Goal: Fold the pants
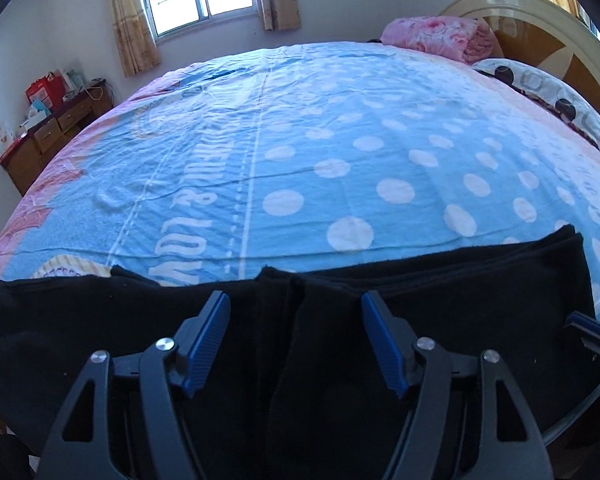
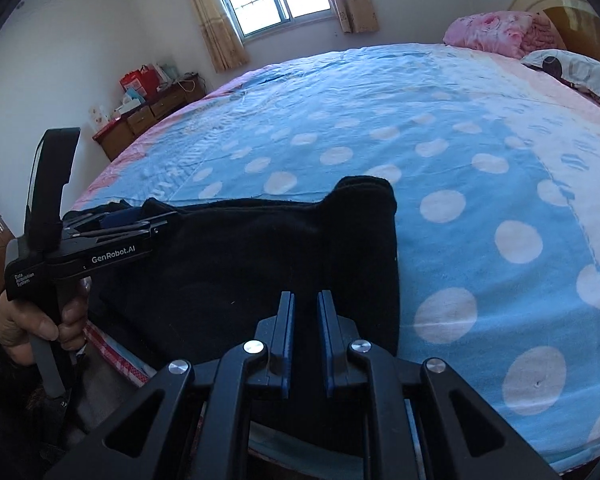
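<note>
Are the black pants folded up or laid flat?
Partly folded: the black fleece pants lie doubled in layers at the near edge of the blue polka-dot bedspread.

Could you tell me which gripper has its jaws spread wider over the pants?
The left gripper: its jaws stand wide apart, while the right gripper shows a narrow gap.

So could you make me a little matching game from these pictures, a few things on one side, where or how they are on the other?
Things:
1. pants
2. pink quilt
3. left claw
4. wooden desk

Descriptions:
A. wide open
B. bunched up by the headboard
C. black, lying at the near edge of the bed
D. against the wall, beside the bed

Pairs: 1-C, 2-B, 3-A, 4-D
</note>
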Demonstrator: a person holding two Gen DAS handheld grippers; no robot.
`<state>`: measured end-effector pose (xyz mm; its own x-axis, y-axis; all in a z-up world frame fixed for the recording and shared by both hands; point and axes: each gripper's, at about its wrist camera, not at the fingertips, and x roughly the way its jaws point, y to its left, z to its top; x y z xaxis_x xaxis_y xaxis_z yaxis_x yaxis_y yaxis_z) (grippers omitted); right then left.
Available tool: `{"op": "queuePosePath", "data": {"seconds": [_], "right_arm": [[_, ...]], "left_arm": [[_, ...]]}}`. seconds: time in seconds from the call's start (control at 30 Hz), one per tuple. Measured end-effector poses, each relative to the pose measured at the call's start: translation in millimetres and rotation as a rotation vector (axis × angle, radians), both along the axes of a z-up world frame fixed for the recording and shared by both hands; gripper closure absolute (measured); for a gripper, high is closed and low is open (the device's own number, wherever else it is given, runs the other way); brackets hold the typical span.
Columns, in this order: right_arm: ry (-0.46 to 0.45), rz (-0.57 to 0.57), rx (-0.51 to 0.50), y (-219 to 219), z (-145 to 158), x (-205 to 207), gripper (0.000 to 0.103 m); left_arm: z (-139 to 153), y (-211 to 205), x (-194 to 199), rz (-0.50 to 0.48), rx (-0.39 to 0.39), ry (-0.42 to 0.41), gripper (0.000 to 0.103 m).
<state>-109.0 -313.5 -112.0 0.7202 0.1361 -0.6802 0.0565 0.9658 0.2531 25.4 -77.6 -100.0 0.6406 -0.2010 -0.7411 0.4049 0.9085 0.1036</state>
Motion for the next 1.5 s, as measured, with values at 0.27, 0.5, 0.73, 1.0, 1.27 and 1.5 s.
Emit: {"op": "queuePosePath", "data": {"seconds": [0.27, 0.5, 0.73, 1.0, 1.27, 1.5], "right_arm": [[-0.019, 0.004, 0.018, 0, 4, -3, 0.09], [-0.148, 0.02, 0.057, 9, 24, -12, 0.09], [-0.093, 0.127, 0.045, 48, 19, 8, 0.09], [-0.118, 0.306, -0.022, 126, 40, 37, 0.09], [-0.064, 0.31, 0.14, 173, 23, 73, 0.09], [0.043, 0.307, 0.257, 178, -27, 78, 0.09]], "left_arm": [[14, 28, -2, 0.042, 0.013, -0.048, 0.026], [29, 97, 3, 0.182, -0.038, -0.067, 0.021], [28, 153, 3, 0.284, -0.034, -0.048, 0.02], [43, 262, 5, 0.595, -0.066, -0.126, 0.02], [23, 337, 14, 0.794, -0.23, -0.048, 0.021], [0, 332, 19, 0.746, -0.343, 0.018, 0.027]]}}
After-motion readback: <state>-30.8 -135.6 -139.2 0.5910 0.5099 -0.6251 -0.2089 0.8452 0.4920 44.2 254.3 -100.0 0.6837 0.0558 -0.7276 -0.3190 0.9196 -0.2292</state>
